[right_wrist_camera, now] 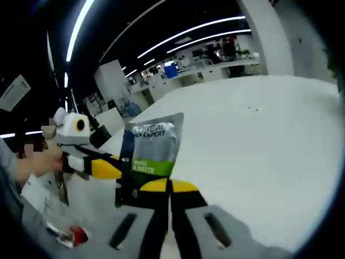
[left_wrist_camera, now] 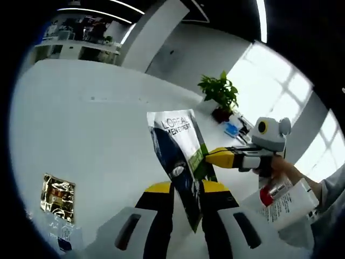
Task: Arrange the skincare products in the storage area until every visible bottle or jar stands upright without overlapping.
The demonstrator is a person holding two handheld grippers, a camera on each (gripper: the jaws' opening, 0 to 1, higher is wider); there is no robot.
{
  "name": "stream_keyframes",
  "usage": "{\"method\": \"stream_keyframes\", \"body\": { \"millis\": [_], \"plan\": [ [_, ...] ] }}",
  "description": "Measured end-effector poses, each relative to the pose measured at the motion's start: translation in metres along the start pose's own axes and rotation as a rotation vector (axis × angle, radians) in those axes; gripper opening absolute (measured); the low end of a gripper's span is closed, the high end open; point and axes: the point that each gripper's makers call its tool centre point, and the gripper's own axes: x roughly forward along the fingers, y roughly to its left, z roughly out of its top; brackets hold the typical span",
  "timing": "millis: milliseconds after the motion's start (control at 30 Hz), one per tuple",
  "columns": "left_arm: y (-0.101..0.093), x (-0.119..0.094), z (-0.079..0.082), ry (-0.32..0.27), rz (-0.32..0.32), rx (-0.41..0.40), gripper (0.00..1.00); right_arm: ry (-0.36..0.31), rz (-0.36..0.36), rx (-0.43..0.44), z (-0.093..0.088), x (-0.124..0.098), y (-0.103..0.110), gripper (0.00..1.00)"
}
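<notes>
A broad white tabletop point(left_wrist_camera: 91, 124) spreads out, with a green potted plant point(left_wrist_camera: 219, 96) at its far edge before bright windows point(left_wrist_camera: 280, 81). Long ceiling light strips point(right_wrist_camera: 178, 38) run above distant desks point(right_wrist_camera: 215, 67).

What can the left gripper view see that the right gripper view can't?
Left gripper view: a potted plant, a gold packet on the white table, and a white tube with a red cap. Right gripper view: desks far across the room. Both: the L'Oreal pouch, held by the left tool and the right tool.
</notes>
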Motion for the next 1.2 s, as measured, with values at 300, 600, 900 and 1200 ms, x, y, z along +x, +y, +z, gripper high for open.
{"method": "stream_keyframes", "body": {
  "millis": [300, 600, 900, 1200],
  "plan": [
    [-0.032, -0.015, 0.016, -0.044, -0.041, 0.063, 0.06, -0.066, 0.052, 0.009, 0.023, -0.008, 0.024, 0.01],
    [-0.033, -0.034, 0.047, -0.117, -0.055, 0.110, 0.00, -0.121, 0.093, -0.045, 0.050, -0.023, 0.059, 0.01],
    [-0.054, -0.071, 0.070, -0.156, -0.065, 0.159, 0.00, -0.174, 0.122, -0.134, 0.077, -0.038, 0.094, 0.01],
    [-0.059, -0.111, 0.079, -0.193, -0.009, 0.201, 0.00, -0.163, 0.134, -0.218, 0.080, -0.045, 0.120, 0.05]
  ]
}}
